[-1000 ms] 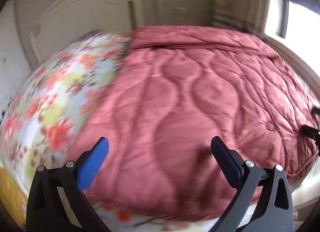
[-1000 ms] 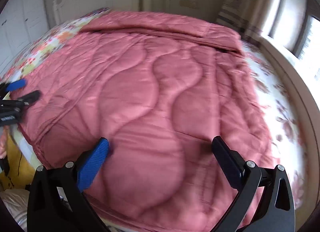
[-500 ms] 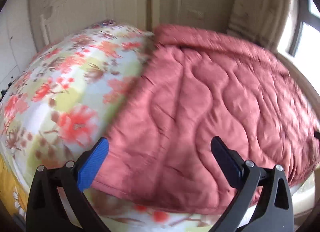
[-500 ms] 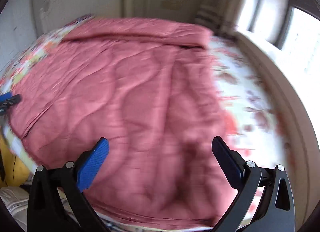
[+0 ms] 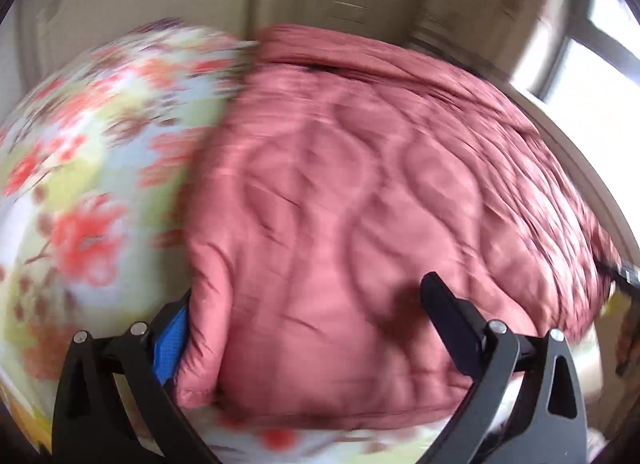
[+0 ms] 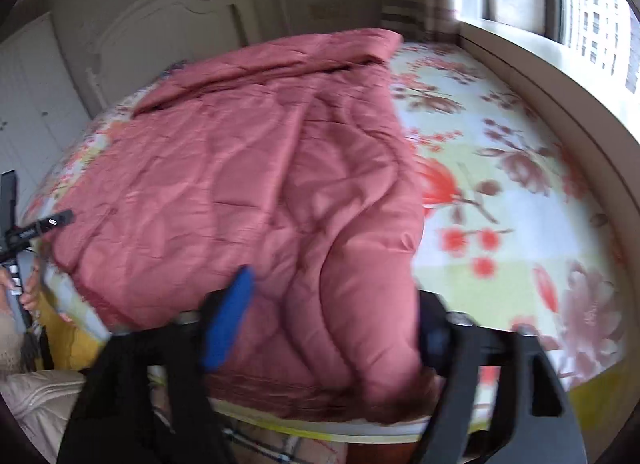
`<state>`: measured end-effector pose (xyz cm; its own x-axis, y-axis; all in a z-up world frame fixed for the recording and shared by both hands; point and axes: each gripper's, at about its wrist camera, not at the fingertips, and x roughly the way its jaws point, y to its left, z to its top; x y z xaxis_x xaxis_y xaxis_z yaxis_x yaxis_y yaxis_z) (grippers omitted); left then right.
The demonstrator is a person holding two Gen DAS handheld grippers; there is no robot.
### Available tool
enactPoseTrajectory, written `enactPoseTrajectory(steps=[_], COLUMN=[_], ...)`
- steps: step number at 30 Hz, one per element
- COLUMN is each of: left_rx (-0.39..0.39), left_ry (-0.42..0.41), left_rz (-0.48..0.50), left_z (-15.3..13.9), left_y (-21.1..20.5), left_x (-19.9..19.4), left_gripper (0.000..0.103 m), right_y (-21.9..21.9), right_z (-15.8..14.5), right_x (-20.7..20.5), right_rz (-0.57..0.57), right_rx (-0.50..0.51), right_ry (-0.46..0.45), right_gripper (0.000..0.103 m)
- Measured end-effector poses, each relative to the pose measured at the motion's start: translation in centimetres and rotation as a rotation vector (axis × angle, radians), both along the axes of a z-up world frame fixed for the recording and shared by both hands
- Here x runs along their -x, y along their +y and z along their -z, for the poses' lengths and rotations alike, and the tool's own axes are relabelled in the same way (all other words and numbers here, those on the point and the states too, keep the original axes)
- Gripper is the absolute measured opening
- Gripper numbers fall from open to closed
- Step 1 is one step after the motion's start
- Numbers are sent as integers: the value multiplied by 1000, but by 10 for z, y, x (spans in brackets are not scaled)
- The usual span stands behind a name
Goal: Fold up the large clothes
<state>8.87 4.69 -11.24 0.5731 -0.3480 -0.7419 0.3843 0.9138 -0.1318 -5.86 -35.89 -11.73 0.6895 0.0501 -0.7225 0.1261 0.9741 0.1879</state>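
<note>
A large pink quilted garment (image 5: 360,184) (image 6: 240,168) lies spread on a bed, its far end folded over. My left gripper (image 5: 308,296) straddles the garment's near left corner. Its jaws stand wide and are closing, the left blue pad (image 5: 170,344) half hidden behind the hem. My right gripper (image 6: 336,288) is at the near right corner, also closing, and fabric bunches in ridges between its pads. The left gripper (image 6: 40,224) also shows at the far left of the right wrist view. Both views are blurred.
The bed's floral sheet (image 5: 80,184) (image 6: 500,224) lies bare on both sides of the garment. A cream headboard (image 6: 160,24) and wall stand behind, and a window (image 6: 580,4) with a ledge runs along the right. A person's hand (image 6: 28,288) shows at the left edge.
Both grippers have swung out to the garment's near corners and come in low over the hem. The right jaws have narrowed and gathered fabric. The left jaws have narrowed slightly around the corner.
</note>
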Motion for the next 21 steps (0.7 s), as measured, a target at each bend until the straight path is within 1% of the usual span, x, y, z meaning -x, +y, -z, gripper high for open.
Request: enactPoseTrajectory(steps=[1, 2, 3, 4, 5, 6, 8, 9, 11, 12, 13, 15, 16, 18, 19, 21], left_rx=[-13, -38, -36, 15, 67, 101, 178, 226, 274, 307, 329, 406, 434, 499, 509, 561], left_ry=[-18, -40, -48, -28, -13, -15, -30, -37, -61, -90, -109, -146, -155, -213, -236, -273], left_rz=[2, -4, 6, 29, 40, 42, 65, 83, 113, 134, 146, 170, 178, 213, 219, 234], left_z=[0, 0, -2, -3, -7, -11, -23, -32, -48, -60, -69, -92, -100, -132, -144, -177], left_y=[-6, -11, -13, -10, -4, 1, 14, 21, 31, 39, 45, 66, 73, 92, 95, 101], left_x=[2, 5, 6, 6, 6, 8, 19, 30, 51, 71, 82, 114, 121, 145, 148, 146], left_gripper=[88, 67, 38, 25, 19, 17, 16, 15, 15, 15, 15, 15, 15, 16, 17, 19], right_y=[7, 11, 14, 14, 13, 11, 3, 0, -6, -4, -2, 1, 2, 6, 8, 12], right_z=[1, 0, 0, 0, 0, 1, 0, -4, -16, -23, -35, -61, -71, -103, -117, -149], right_x=[-2, -5, -6, -6, -7, -3, 7, 14, 30, 41, 57, 91, 104, 139, 148, 160], right_rz=[-5, -3, -5, 0, 3, 7, 12, 7, -28, -51, -79, -121, -131, -161, -172, -188], right_rx=[-3, -5, -33, -54, -74, -104, -167, -198, -236, -242, -251, -286, -297, -324, -323, -288], right_ry=[-12, -22, -39, -48, -54, -62, -79, -92, -113, -126, -149, -209, -236, -330, -367, -451], right_gripper=[42, 36, 27, 25, 24, 21, 19, 18, 18, 18, 18, 18, 18, 18, 18, 18])
